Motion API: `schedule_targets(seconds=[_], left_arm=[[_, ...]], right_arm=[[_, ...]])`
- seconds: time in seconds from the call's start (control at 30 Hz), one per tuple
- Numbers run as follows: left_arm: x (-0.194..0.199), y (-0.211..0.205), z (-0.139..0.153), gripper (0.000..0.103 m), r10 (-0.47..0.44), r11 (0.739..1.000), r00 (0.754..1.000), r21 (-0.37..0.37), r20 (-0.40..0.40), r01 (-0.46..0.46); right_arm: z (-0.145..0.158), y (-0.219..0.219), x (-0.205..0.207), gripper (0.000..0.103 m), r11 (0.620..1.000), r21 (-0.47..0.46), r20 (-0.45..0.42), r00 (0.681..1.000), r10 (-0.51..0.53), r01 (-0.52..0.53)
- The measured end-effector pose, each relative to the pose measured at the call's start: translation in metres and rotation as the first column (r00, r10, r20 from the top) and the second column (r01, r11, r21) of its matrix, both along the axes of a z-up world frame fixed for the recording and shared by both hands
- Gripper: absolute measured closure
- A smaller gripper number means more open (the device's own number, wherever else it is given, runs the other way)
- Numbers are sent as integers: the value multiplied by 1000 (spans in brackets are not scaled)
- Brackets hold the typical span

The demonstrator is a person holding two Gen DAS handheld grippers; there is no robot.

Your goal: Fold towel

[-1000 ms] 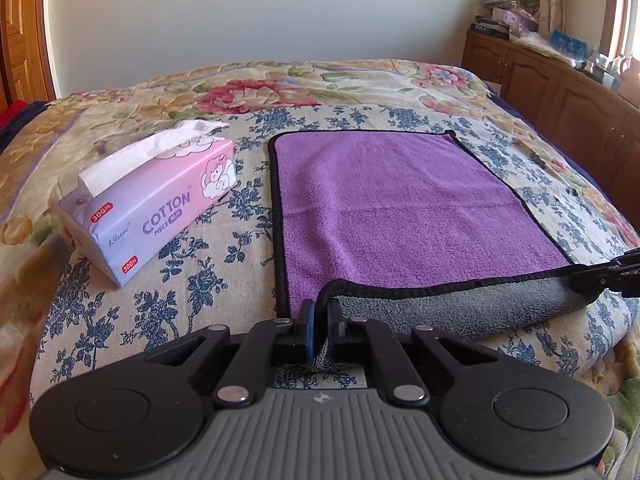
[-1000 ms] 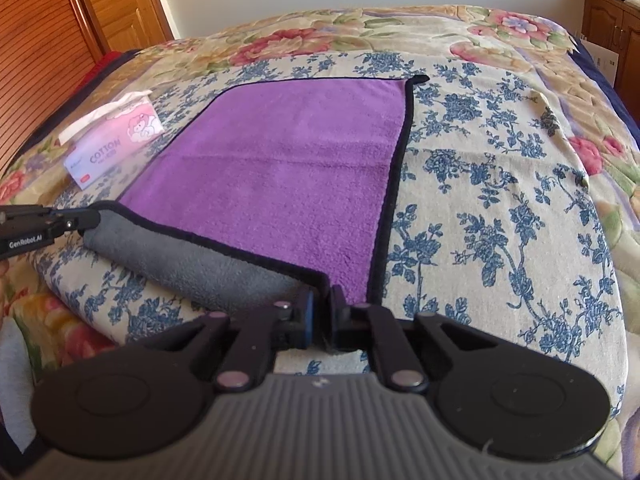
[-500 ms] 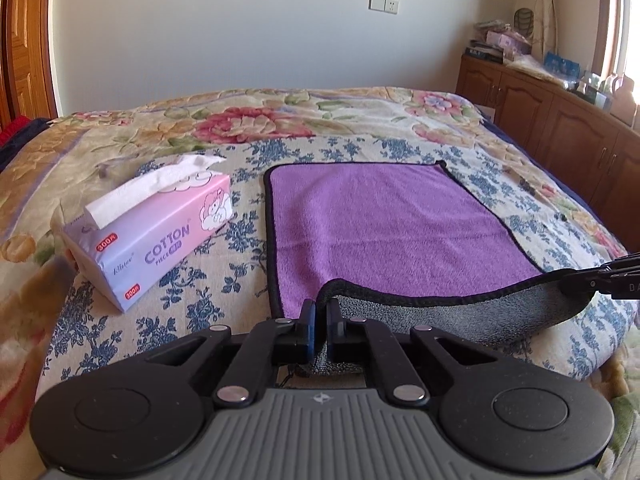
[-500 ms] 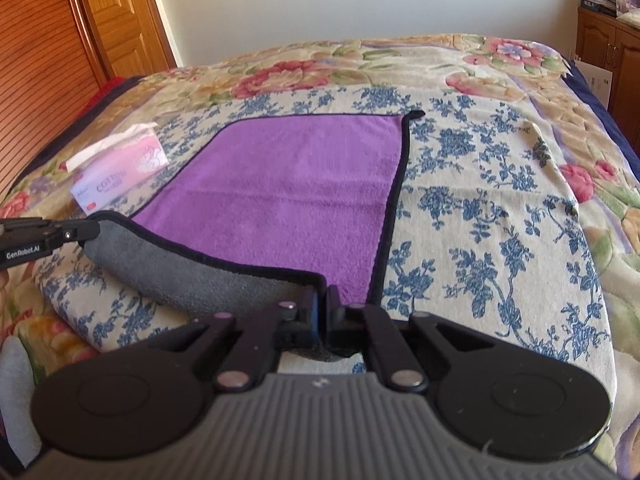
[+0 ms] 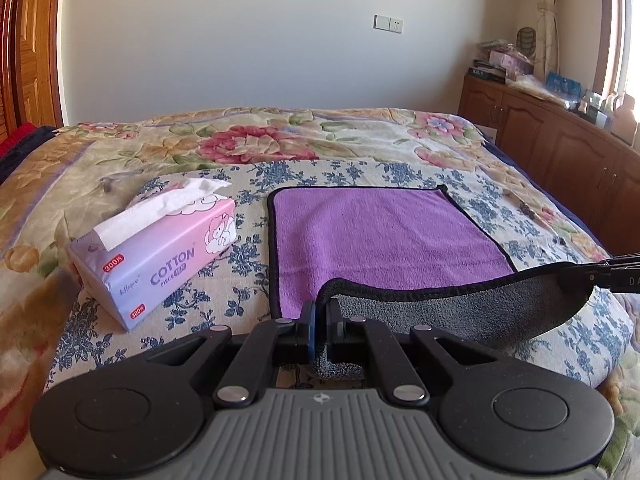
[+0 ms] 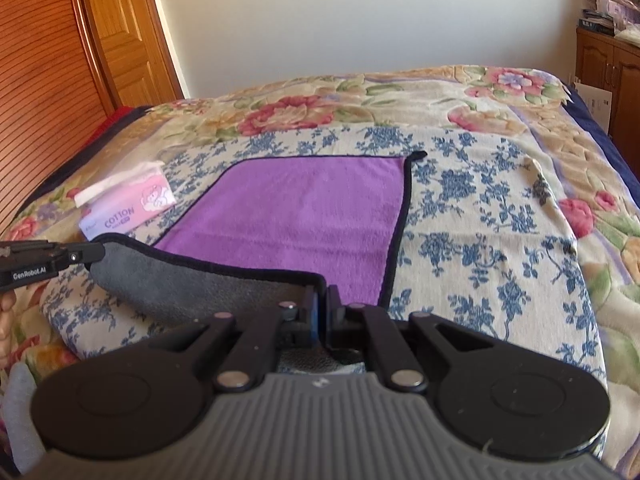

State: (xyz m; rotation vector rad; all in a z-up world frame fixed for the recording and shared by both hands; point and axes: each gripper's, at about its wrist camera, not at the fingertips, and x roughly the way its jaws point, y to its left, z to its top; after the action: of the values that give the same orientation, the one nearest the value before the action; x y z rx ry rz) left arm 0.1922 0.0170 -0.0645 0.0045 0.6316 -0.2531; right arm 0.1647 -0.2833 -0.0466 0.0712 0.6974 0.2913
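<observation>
A purple towel [image 5: 380,236] with a black hem and grey underside lies on the flowered bed; it also shows in the right wrist view [image 6: 304,208]. Its near edge is lifted off the bed, grey side [image 5: 460,312] showing and sagging between the two grippers. My left gripper [image 5: 320,316] is shut on the near left corner. My right gripper [image 6: 322,304] is shut on the near right corner. The right gripper also shows at the right edge of the left wrist view [image 5: 576,274], the left gripper at the left edge of the right wrist view [image 6: 86,254].
A pink tissue box [image 5: 156,252] stands on the bed left of the towel, also in the right wrist view [image 6: 128,208]. Wooden cabinets [image 5: 560,140] line the right wall. A wooden door [image 6: 120,28] stands at the left. The bedspread [image 6: 500,220] has bare room to the right.
Both grippers have risen and tilted up with the towel's near edge. The grey underside hangs higher off the bed, and more of the wall is in view.
</observation>
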Motion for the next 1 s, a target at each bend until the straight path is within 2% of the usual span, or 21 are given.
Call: schedule_targets(seconds=[1.0], left_arm=[[44,-7,10,98,3,1000,998,-13,59,-2]], right_arm=[[11,3,43,99,998,-6,94,994,61,-61]])
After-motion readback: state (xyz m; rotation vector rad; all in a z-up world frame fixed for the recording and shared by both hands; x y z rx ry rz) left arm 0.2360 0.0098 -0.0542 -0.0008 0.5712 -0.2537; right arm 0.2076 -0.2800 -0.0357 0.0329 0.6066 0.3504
